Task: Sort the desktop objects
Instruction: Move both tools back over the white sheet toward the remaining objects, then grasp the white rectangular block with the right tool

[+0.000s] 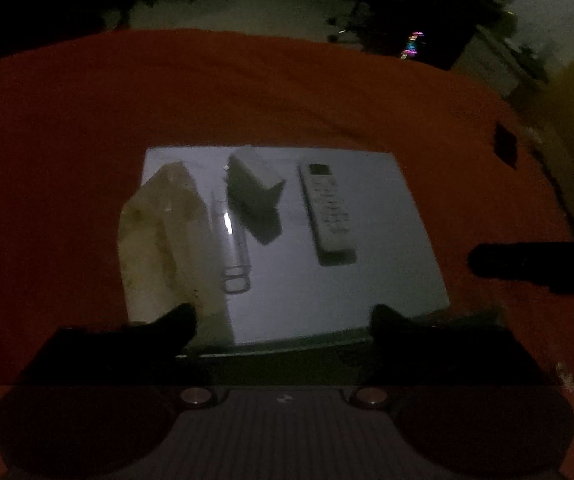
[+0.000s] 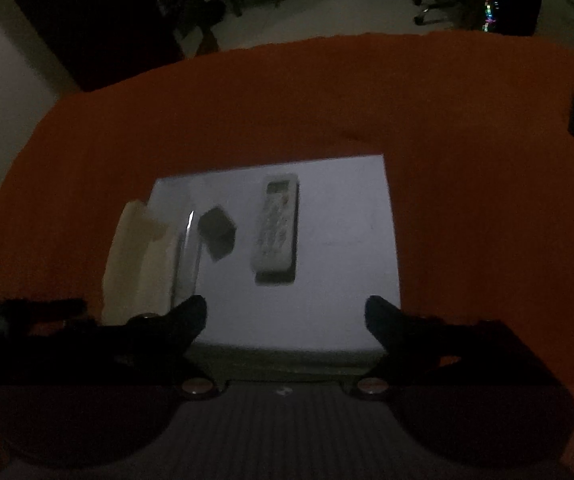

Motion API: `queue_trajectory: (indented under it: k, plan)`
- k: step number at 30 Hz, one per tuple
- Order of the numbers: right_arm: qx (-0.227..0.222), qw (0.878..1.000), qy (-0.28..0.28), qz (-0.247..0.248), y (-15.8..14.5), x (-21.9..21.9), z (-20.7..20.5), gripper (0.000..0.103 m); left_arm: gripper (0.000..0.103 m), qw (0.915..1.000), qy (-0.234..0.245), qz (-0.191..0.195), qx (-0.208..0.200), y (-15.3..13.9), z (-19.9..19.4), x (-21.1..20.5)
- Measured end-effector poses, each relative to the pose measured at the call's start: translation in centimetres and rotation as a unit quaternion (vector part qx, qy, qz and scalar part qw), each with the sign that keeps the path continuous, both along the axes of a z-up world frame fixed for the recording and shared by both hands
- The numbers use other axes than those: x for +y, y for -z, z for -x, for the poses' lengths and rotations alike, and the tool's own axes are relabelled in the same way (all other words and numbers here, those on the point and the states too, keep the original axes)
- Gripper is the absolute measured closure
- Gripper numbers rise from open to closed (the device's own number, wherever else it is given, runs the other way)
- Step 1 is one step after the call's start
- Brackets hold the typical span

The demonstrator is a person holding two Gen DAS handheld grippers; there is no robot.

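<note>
A: What does the scene look like?

B: It is very dim. A table covered in an orange-red cloth (image 1: 247,92) fills most of both views. A pale, shiny rectangular board (image 1: 367,280) lies flat on the cloth.

A: What is on the board?

B: Four things in a row. A white remote control (image 1: 329,208) lies flat towards the right, buttons up. Left of it sits a small dark grey box-shaped object (image 1: 255,196); what it is cannot be told. Left of that lies a clear glass tube (image 1: 233,240), catching a streak of light. At the left edge a cream-coloured packet (image 1: 159,232) overlaps the board's side and partly rests on the cloth.

A: And the grippers?

B: The left gripper (image 1: 283,322) hangs above the near edge of the board with its two black fingers spread wide and nothing between them. The right gripper (image 2: 285,316) is the same: fingers wide apart above the near edge, holding nothing. Its own view shows the remote (image 2: 277,228), the dark object (image 2: 217,232), the tube (image 2: 187,248) and the packet (image 2: 139,256) in the same order.

A: Anything else?

B: A small dark object (image 1: 505,144) lies on the cloth far to the right, well apart from the board.
</note>
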State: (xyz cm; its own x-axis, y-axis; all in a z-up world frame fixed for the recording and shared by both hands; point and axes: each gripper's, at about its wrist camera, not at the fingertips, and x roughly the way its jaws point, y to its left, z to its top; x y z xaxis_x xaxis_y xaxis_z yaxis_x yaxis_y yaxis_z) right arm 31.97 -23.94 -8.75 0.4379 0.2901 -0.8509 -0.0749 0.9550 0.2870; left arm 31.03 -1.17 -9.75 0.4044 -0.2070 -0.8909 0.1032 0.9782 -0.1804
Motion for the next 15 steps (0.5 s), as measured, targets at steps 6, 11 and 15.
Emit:
queue_trajectory:
  k: [6, 11, 15]
  plan:
    - [0.011, 1.0, 0.013, 0.016, 2.0, -0.1, -4.0, 0.007, 0.0, 0.9994, -0.031, -0.015, -0.011, 0.7, -2.7, 0.9]
    - [0.025, 0.999, 0.02, 0.033, 2.9, 0.7, -6.8, 0.006, 0.0, 0.9985, -0.05, -0.017, -0.012, 1.0, -5.4, 1.5]
    - [0.013, 0.998, 0.004, 0.061, 3.3, 1.9, -8.5, 0.006, 0.0, 0.9993, -0.036, -0.011, 0.002, 2.3, -6.7, 0.7]
